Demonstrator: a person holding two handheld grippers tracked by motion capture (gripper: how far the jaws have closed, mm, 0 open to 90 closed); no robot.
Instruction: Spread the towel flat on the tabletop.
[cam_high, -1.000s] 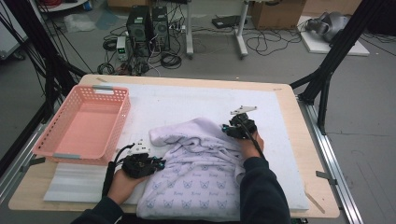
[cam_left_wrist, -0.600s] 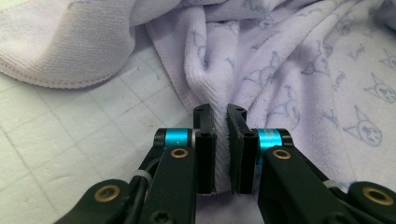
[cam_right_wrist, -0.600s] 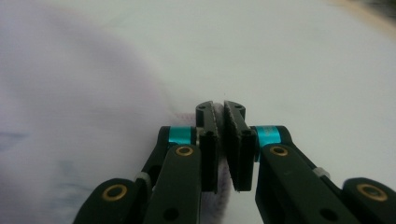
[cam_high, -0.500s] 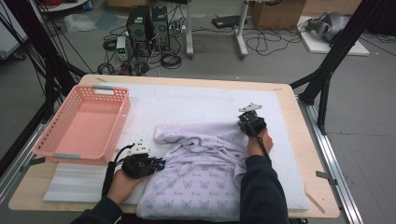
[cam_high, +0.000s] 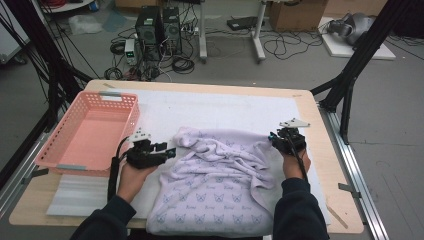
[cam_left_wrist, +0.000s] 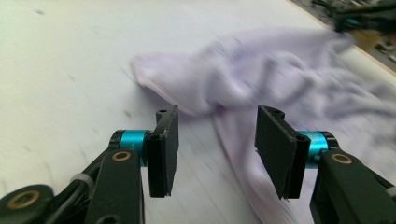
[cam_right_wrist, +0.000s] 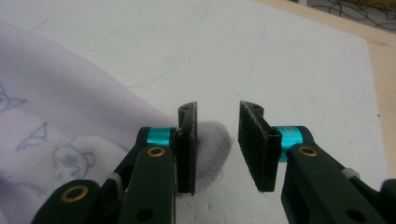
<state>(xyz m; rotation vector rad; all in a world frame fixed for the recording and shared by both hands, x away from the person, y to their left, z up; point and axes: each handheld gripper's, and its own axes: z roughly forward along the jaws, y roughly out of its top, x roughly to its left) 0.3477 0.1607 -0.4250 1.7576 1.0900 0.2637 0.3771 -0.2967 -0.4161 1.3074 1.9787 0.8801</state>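
Observation:
A lilac garment (cam_high: 220, 185) with a small printed pattern lies rumpled on the white mat (cam_high: 225, 107). My left gripper (cam_high: 169, 150) sits at its left shoulder. Its jaws have just been opening and now stand open (cam_left_wrist: 215, 154), the fabric (cam_left_wrist: 261, 79) lying just ahead and partly under the gap, untouched by the pads. My right gripper (cam_high: 276, 137) is at the garment's right upper corner. Its jaws have just been opening too and stand open (cam_right_wrist: 217, 149). A rounded cloth corner (cam_right_wrist: 212, 140) lies by the left pad, with nothing pinched.
A pink plastic basket (cam_high: 125, 102) stands at the table's left. A white foam sheet (cam_high: 75, 192) lies in front of it. The wooden table edge (cam_high: 325, 150) runs close to the right hand. Black frame legs and cables stand beyond the table.
The right gripper moved right, drawing the garment's upper edge out wider, then let go. The left gripper moved away from me along the garment's left side and opened.

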